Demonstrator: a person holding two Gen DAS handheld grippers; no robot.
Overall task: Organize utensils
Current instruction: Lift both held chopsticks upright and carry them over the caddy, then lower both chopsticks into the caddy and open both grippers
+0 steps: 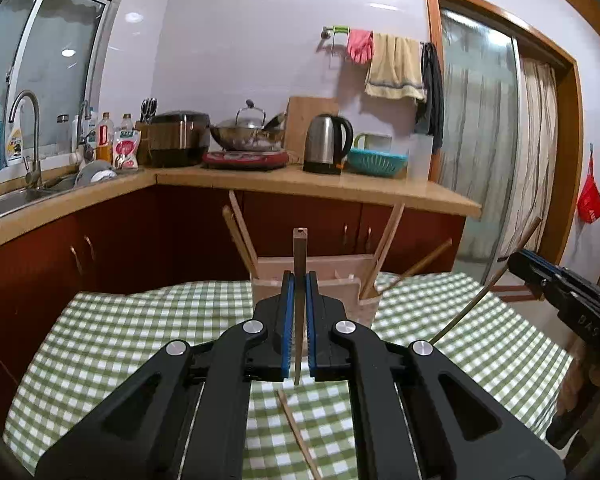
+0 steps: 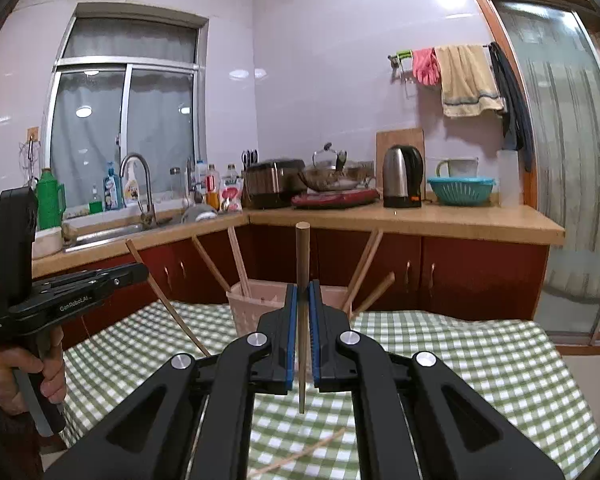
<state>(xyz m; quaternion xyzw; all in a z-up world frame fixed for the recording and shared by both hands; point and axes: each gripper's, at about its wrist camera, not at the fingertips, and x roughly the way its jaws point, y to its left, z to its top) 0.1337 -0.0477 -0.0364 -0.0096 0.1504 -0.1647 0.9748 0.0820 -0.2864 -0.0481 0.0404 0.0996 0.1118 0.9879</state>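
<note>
My left gripper is shut on a dark, square-ended chopstick that stands upright between the blue pads. Just behind it, a pinkish utensil holder on the green checked cloth holds several slanting chopsticks. In the right wrist view my right gripper is shut on a round-ended chopstick, also upright, in front of the same holder. Each gripper shows in the other's view: the right one and the left one, both with a slanted chopstick. A loose chopstick lies on the cloth beneath.
The table with the checked cloth stands before an L-shaped kitchen counter carrying a sink, bottles, rice cooker, wok, kettle and teal basket. A glass sliding door is at the right. A hand grips the left tool's handle.
</note>
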